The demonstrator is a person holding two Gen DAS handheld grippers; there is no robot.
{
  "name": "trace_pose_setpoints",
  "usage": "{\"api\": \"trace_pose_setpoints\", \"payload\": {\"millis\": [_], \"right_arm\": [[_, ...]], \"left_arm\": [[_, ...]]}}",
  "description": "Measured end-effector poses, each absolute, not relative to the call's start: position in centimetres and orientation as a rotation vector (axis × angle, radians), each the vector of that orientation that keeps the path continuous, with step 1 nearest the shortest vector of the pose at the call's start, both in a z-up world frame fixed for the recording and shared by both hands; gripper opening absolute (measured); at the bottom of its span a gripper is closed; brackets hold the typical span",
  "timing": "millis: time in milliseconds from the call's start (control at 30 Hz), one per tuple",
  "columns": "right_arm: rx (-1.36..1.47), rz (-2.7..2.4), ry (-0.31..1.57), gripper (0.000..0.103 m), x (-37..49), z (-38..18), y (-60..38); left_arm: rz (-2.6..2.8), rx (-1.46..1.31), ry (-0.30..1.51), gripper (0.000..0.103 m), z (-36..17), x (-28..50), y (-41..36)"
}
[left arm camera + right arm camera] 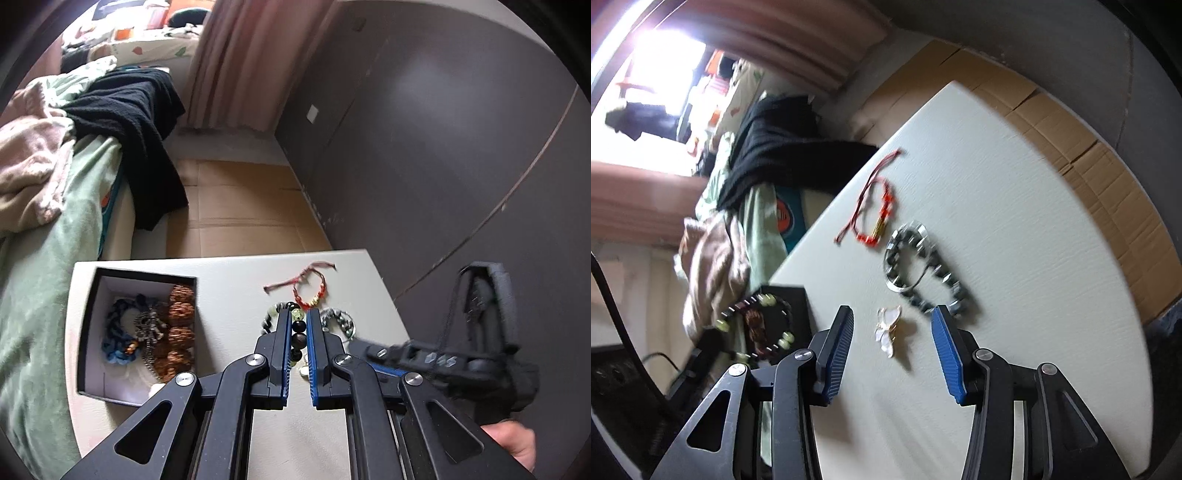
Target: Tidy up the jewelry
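Note:
My left gripper (299, 314) is shut on a bracelet of black and pale green beads (298, 334), its beads pinched between the blue pads. In the right wrist view that beaded bracelet (757, 325) hangs in the air over the black box (799, 297). The box (88, 332) stands on the table's left part and holds a blue braided bracelet (116, 334), a metal chain (149, 326) and brown beads (179, 332). My right gripper (892, 312) is open above the table, with a white butterfly piece (888, 328) lying untouched between its fingers.
On the white table (1015, 221) lie a red cord bracelet (879, 214) and a grey stone bracelet (923, 266). A bed with green and black covers (55, 258) runs along the left. Cardboard (240, 206) covers the floor beyond the table. A grey wall (443, 147) stands on the right.

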State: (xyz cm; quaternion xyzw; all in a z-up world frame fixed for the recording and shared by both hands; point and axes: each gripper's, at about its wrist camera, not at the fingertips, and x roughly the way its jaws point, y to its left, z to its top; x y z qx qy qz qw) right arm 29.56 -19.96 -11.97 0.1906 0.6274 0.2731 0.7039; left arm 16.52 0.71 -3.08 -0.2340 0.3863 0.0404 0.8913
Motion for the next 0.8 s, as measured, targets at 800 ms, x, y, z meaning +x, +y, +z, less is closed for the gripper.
{"api": "trace_pose_setpoints", "payload": {"millis": [800], "right_arm": [[-0.152, 0.487, 1.268, 0.018, 26.2, -12.5, -12.1]], "left_arm": [[0.179, -0.637, 0.685, 0.008, -1.8, 10.9, 9.2]]}}
